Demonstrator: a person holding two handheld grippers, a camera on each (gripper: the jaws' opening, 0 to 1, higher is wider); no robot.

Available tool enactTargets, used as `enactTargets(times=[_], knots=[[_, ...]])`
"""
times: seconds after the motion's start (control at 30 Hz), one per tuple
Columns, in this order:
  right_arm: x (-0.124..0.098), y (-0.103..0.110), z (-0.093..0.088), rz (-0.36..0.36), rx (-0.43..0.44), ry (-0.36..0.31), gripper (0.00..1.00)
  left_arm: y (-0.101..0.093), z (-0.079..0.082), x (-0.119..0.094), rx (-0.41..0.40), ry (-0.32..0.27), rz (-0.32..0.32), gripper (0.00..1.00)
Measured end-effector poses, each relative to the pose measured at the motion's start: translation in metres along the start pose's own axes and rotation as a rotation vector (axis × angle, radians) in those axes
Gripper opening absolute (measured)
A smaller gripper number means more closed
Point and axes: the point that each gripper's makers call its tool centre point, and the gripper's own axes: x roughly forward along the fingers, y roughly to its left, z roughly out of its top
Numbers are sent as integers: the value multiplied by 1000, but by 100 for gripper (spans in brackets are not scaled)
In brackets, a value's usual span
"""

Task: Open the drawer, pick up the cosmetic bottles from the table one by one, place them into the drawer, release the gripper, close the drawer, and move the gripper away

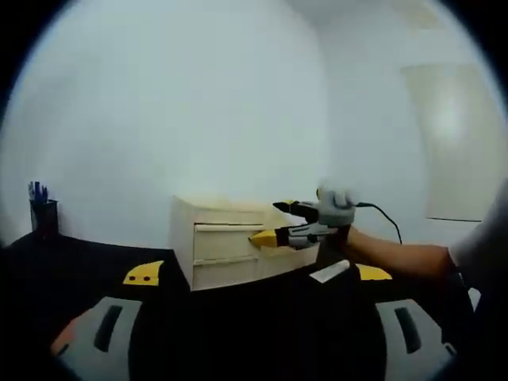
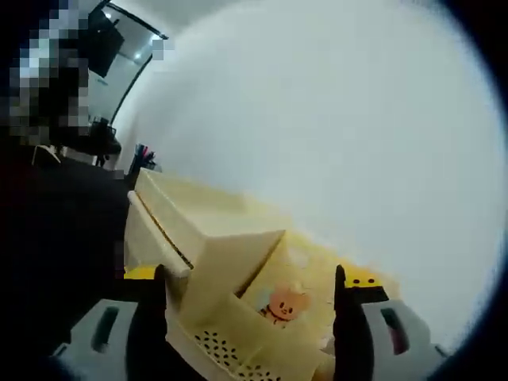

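You held the right tongs [image 1: 266, 224] against the front of the cream drawer unit [image 1: 226, 242] on the dark worktop [image 1: 254, 333], its tips spread either side of a drawer front, presumably to work the drawer; whether they gripped anything could not be told. In the right gripper view a drawer [image 2: 238, 325] stood pulled out below, with an orange cartoon item [image 2: 282, 304] inside. Your left tongs [image 1: 258, 274] waited wide open and empty, well back. A small pale object [image 1: 329, 271], possibly a cosmetic bottle, lay right of the unit.
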Motion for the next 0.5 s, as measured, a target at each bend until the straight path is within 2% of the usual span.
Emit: enactTargets(times=[0.23,0.4,0.5], knots=[[9,-8,-4,-9,9,-3,82,-6,-7,3,13,24,-2,90],[7,-6,-4,0,19,3,80,-1,-8,4,16,30,5,90],[-3,-4,8,21,36,-37,77,2,-8,3,18,31,15,89]])
